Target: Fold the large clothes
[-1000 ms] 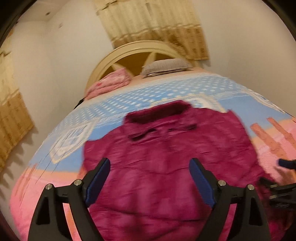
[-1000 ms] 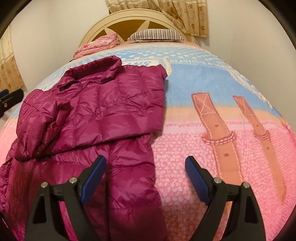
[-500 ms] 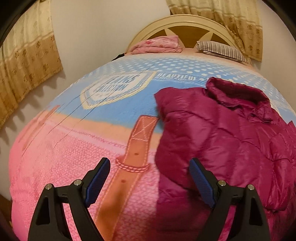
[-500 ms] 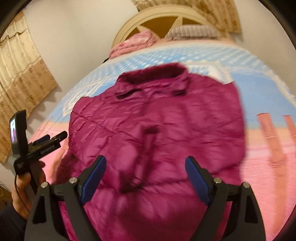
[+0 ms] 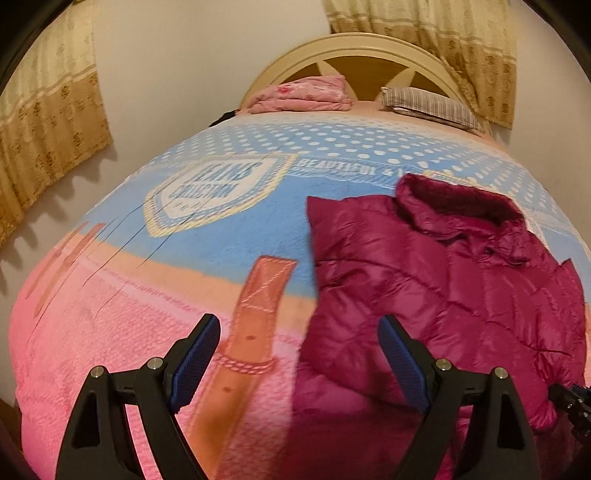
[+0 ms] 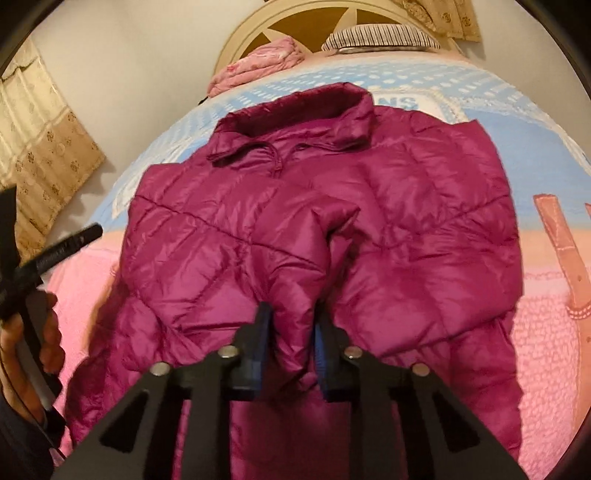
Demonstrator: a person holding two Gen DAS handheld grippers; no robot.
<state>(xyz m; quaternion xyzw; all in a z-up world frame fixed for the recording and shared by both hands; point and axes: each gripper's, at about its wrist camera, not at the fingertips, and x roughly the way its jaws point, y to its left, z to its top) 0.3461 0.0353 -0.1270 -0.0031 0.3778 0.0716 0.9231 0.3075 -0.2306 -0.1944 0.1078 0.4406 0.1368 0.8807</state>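
Pillow point(image 6: 380, 35) and pink bedding point(image 6: 255, 62) lie beyond the jacket point(image 6: 424, 221).

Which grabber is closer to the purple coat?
Right. The right gripper pinches the coat; its jaws just closed. The left gripper hovers open at its edge.

Jacket point(image 6: 388, 229): glossy quilted nylon-like cloth. Blanket point(image 5: 110, 350): matt fleecy cloth. Headboard point(image 5: 354, 44): smooth wood.

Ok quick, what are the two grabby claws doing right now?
Left gripper: open, holding nothing, above the blanket beside the jacket's edge.
Right gripper: its jaws have just closed on a fold of the magenta puffer jacket.
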